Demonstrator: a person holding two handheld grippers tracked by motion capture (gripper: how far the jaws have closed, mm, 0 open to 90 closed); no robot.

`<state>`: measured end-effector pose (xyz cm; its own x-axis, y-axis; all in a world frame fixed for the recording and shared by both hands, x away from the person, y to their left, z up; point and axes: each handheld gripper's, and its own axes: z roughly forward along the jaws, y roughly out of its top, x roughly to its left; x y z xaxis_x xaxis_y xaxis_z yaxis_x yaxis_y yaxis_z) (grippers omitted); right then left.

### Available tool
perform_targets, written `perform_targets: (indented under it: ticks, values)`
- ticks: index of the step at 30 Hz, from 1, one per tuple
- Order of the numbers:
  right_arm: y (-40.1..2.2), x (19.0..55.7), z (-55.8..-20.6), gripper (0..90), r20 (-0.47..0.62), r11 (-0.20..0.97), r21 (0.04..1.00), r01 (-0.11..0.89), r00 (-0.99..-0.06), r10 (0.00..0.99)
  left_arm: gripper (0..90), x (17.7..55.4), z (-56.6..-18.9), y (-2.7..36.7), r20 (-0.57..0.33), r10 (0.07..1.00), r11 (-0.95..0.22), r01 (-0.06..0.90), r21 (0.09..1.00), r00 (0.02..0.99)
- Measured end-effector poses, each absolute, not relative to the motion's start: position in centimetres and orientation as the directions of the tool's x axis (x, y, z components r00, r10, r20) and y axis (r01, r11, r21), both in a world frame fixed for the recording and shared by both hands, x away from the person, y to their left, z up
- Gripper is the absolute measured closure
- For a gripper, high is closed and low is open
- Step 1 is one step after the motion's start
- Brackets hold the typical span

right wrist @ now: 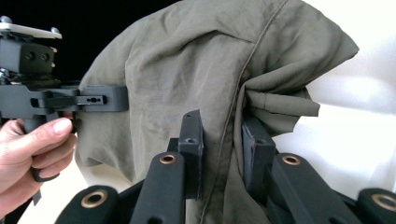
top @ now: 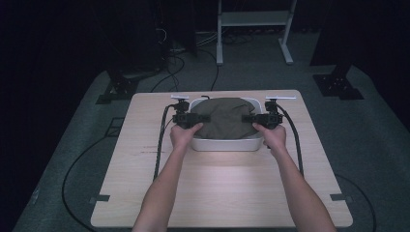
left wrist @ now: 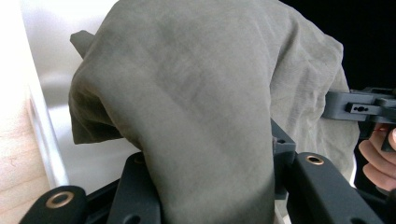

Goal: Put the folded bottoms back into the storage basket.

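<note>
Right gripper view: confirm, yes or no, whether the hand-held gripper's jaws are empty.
No. The right hand-held gripper has its two black jaws closed on a fold of the olive cloth, which runs down between them.

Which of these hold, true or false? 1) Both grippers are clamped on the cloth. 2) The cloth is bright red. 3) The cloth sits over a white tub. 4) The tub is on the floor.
1) True: the left gripper and right gripper each pinch the olive cloth.
2) False: it is olive green.
3) True: it is at the white tub.
4) False: the tub rests on the wooden table.
</note>
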<state>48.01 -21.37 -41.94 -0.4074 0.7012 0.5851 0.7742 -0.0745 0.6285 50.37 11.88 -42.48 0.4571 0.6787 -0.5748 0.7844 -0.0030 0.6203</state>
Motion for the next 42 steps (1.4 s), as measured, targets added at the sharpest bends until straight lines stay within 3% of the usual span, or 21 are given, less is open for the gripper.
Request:
perform_targets:
  ticks: [10, 16, 42]
  values:
    - [-21.2, 48.0, -42.1, 70.6, 0.533, -0.042, 0.64, 0.768, -0.403, 0.744, 50.2, 50.3, -42.3, 11.5, -0.566, 0.699, 0.007, 0.787, 0.617, 0.437]
    - [-20.7, 47.7, -42.0, 58.8, 0.452, 0.012, 0.64, 0.768, -0.389, 0.802, 38.4, 50.1, -42.0, 10.9, -0.522, 0.742, 0.0, 0.779, 0.627, 0.42]
    - [-22.5, 46.9, -40.3, 61.4, 0.454, -0.023, 0.68, 0.733, -0.396, 0.798, 36.8, 48.9, -38.7, 14.5, -0.596, 0.682, 0.15, 0.717, 0.681, 0.423]
